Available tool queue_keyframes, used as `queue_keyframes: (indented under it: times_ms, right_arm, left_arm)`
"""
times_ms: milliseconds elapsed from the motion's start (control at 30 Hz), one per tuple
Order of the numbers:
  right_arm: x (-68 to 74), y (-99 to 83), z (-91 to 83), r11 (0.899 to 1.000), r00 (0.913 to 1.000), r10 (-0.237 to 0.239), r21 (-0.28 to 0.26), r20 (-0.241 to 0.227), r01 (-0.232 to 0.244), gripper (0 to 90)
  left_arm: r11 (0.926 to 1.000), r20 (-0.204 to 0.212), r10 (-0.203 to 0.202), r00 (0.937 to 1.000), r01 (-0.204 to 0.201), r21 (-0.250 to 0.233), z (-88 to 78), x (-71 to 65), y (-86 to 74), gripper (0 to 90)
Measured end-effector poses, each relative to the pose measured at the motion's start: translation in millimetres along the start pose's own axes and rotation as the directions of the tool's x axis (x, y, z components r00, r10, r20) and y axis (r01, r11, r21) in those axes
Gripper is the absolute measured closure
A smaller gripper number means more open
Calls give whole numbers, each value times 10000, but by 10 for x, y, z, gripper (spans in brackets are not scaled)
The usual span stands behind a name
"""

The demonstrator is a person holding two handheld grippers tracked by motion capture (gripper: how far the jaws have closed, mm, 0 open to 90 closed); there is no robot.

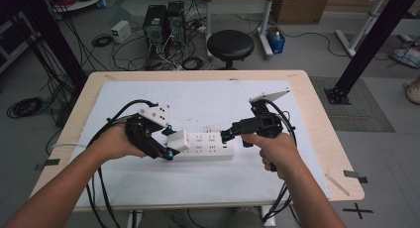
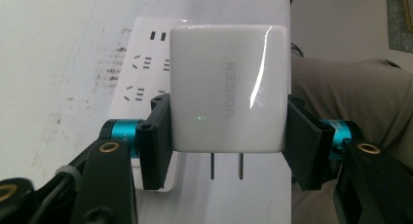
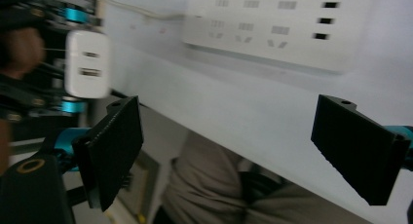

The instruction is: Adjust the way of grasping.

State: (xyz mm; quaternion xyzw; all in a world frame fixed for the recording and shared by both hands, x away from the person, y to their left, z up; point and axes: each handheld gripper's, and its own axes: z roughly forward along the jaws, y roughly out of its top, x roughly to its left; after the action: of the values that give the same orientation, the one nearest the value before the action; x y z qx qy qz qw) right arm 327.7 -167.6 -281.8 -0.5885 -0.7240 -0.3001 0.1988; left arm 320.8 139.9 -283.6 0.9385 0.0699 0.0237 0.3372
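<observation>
High view first: we see our forearms come in from six o'clock onto a desk [image 1: 317, 139] covered by a white mat [image 1: 198, 178]. Our left gripper [image 1: 168, 143] sits at about nine o'clock of the mat's middle, clamped on a white charger [image 1: 178, 140]. Just past it, toward three o'clock, a white power strip [image 1: 208, 145] lies flat on the mat, and the charger is at its nine o'clock end. Our right gripper [image 1: 227, 135] is at the strip's three o'clock end, pointing toward nine o'clock.

Left gripper view: the charger [image 2: 227, 87] is squeezed between both black jaws, its two prongs [image 2: 226, 165] bare and pointing to six o'clock, the strip [image 2: 141, 83] behind it.

Right gripper view: our right gripper [image 3: 243, 146] stands wide apart, nothing between the jaws. The strip [image 3: 277, 24] lies beyond at twelve o'clock, the charger [image 3: 87, 63] at ten o'clock.

Farther off, at twelve o'clock beyond the desk, stand a black stool [image 1: 230, 44] and computer towers [image 1: 163, 22] among floor cables.
</observation>
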Motion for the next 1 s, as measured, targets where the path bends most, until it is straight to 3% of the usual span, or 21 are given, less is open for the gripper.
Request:
queue_keyframes:
  times_ms: [67,133,167,200,233,300,333,367,400,433,500,600,633,700,800,833,900,933,1000]
  right_arm:
    - [21,12,43,9998,9973,223,33,-703,-221,115]
    - [30,18,61,9996,9957,263,73,-888,-258,115]
    - [42,27,108,9993,9905,360,143,-1327,-344,117]
    - [42,27,108,9993,9905,360,143,-1327,-344,117]
    - [53,37,166,9984,9813,544,236,-1846,-509,118]
    - [60,41,237,9977,9675,664,297,-2439,-610,163]
    - [60,41,237,9977,9675,664,297,-2439,-610,163]
    - [70,42,306,9973,9564,727,334,-2828,-660,165]
    - [70,42,306,9973,9564,727,334,-2828,-660,165]
    - [88,48,375,9966,9471,789,463,-3110,-678,166]
    - [107,55,428,9956,9423,896,560,-3226,-754,169]
    - [126,67,479,9939,9452,1060,632,-3088,-908,202]
    - [130,73,499,9923,9462,1193,688,-3006,-1033,285]
    - [141,76,552,9922,9380,1178,770,-3259,-979,349]
    - [136,77,578,9909,9323,1277,840,-3383,-1053,350]
    - [132,76,611,9891,9254,1381,969,-3530,-1107,363]
    - [136,75,623,9887,9268,1391,1018,-3488,-1100,386]
    - [139,74,630,9897,9330,1315,975,-3351,-1045,421]
    - [142,77,636,9896,9337,1348,933,-3318,-1097,457]
  left_arm:
    - [10000,48,80,10000,-80,-4,28,-3,29,425]
    - [9999,35,138,9999,-138,-2,58,-12,59,425]
    - [9998,19,187,9998,-187,1,85,-22,90,425]
    - [9998,19,187,9998,-187,1,85,-22,90,426]
    - [9997,27,264,9996,-264,0,110,-28,123,426]
    - [9996,-11,282,9996,-282,11,135,-36,153,425]
    - [9996,-11,282,9996,-282,11,135,-36,153,425]
    - [9995,0,314,9995,-314,29,144,-40,165,426]
    - [9995,-30,313,9995,-313,33,153,-45,176,426]
    - [9995,-56,304,9995,-304,35,162,-50,186,426]
    - [9995,-115,330,9994,-330,11,186,-62,210,425]
    - [9993,-124,380,9992,-379,66,204,-68,227,425]
    - [9992,-141,392,9991,-391,91,215,-72,234,425]
    - [9989,-177,451,9988,-448,149,239,-77,247,426]
    - [9986,-209,498,9985,-494,195,250,-76,251,426]
    - [9987,-253,475,9986,-470,172,256,-74,252,425]
    - [9986,-266,493,9984,-489,182,256,-73,254,425]
    - [9985,-300,519,9982,-514,187,257,-71,256,425]
    - [9982,-290,560,9980,-553,248,264,-71,258,425]
